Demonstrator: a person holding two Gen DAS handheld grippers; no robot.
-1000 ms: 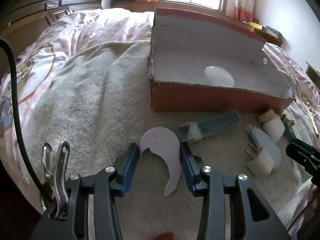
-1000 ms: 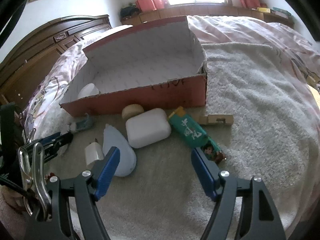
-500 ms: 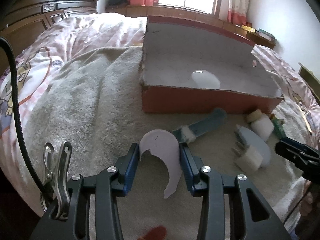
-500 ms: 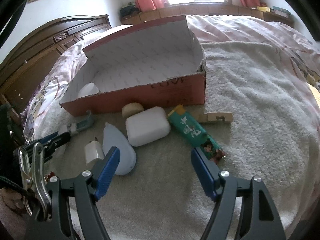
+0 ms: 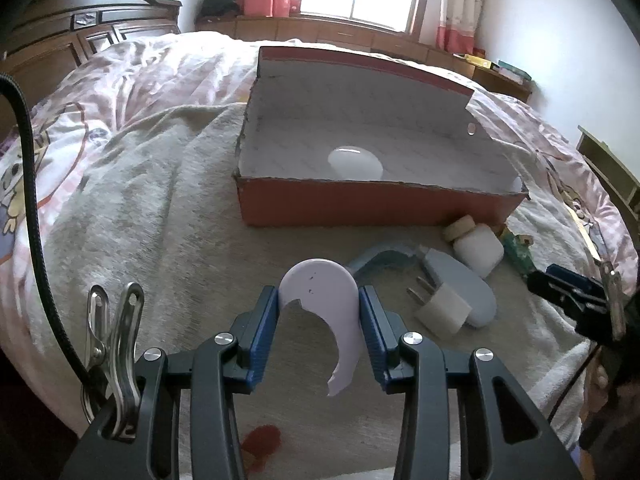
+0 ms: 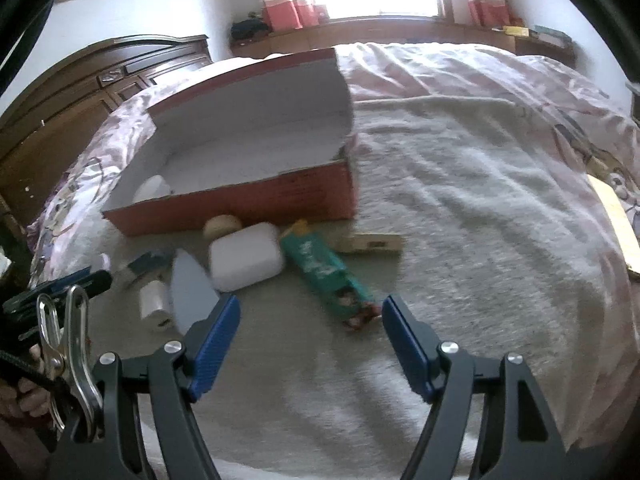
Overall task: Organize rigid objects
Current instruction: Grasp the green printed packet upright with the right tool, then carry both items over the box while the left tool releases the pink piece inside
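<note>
My left gripper [image 5: 318, 312] is shut on a broken lilac plastic piece [image 5: 324, 300] and holds it above the towel, short of the red cardboard box [image 5: 360, 204]. A white oval object [image 5: 355, 163] lies inside the box. My right gripper [image 6: 310, 334] is open and empty above the towel, with a green tube [image 6: 328, 276] lying between and beyond its fingers. A white case [image 6: 246, 256], a pale blue oval piece [image 6: 188, 296] and a white plug [image 6: 154, 304] lie left of the tube.
A wooden block [image 6: 370, 242] and a small tan round piece [image 6: 222, 226] lie by the box front. A blue-handled brush [image 5: 380, 258] lies on the beige towel [image 5: 160, 220]. A wooden headboard [image 6: 80, 92] stands at the left.
My left gripper has lifted and drawn back with the lilac piece, so the box looks farther and more centred. My right gripper has shifted a little toward the green tube; the view is blurred.
</note>
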